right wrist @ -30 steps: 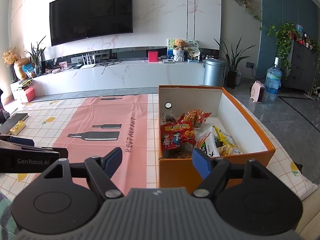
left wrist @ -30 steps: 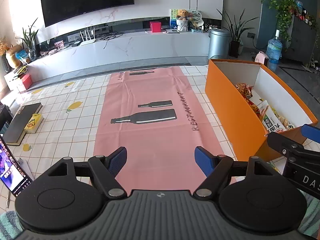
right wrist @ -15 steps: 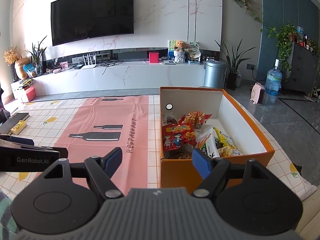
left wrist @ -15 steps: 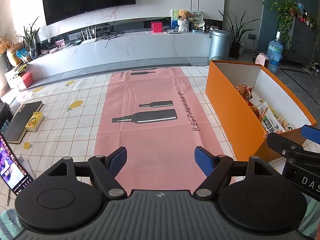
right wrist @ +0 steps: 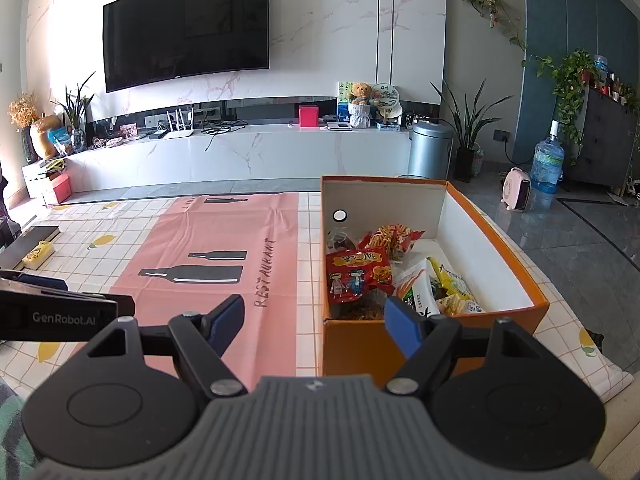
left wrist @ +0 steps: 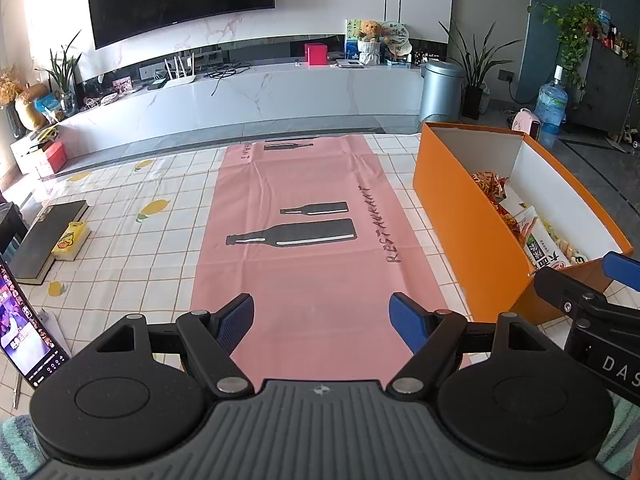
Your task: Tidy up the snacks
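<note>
Sitting ahead & slightly right of right gripper (right wrist: pixel 314 320): open orange cardboard box (right wrist: pixel 496 240) w/ crinkly snack packets (right wrist: pixel 358 276) piled inside, long axis running away from fingers. Hovering nearer than left gripper (left wrist: pixel 322 320), which is pointing at pink mat (left wrist: pixel 304 184). Both gaping wide, gripping nothing.

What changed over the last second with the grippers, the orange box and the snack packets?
Nothing visibly changed. The left gripper and right gripper hang open and empty as before, nothing taken or released. The orange box sits in the same spot beside the pink mat, and the red snack packet and the others lie inside it just as they did.
</note>
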The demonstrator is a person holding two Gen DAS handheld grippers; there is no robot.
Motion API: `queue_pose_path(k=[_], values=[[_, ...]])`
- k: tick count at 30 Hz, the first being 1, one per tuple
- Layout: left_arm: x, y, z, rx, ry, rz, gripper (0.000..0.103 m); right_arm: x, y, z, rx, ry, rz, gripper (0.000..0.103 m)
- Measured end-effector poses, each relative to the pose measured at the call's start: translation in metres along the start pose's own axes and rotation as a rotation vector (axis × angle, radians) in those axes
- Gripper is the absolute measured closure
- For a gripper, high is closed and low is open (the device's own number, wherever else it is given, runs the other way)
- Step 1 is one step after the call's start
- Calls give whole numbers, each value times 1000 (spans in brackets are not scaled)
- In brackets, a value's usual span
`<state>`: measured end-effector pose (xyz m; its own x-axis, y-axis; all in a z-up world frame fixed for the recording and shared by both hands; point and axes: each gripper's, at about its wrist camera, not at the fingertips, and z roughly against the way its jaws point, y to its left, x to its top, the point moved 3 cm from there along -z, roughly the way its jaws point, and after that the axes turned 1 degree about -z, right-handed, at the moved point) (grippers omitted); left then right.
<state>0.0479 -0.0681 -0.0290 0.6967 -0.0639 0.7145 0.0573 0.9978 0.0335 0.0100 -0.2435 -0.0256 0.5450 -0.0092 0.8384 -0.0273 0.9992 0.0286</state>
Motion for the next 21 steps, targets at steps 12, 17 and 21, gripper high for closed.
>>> queue_pose_path(k=[12, 17, 21], values=[[1, -1, 2, 0, -4, 0, 13, 2, 1, 3, 3, -12, 3, 24], [3, 1, 4, -15, 0, 13, 13, 3, 3, 5, 8, -16, 4, 23], [4, 2, 5, -4, -3, 7, 13, 3, 5, 5, 13, -15, 11, 21]])
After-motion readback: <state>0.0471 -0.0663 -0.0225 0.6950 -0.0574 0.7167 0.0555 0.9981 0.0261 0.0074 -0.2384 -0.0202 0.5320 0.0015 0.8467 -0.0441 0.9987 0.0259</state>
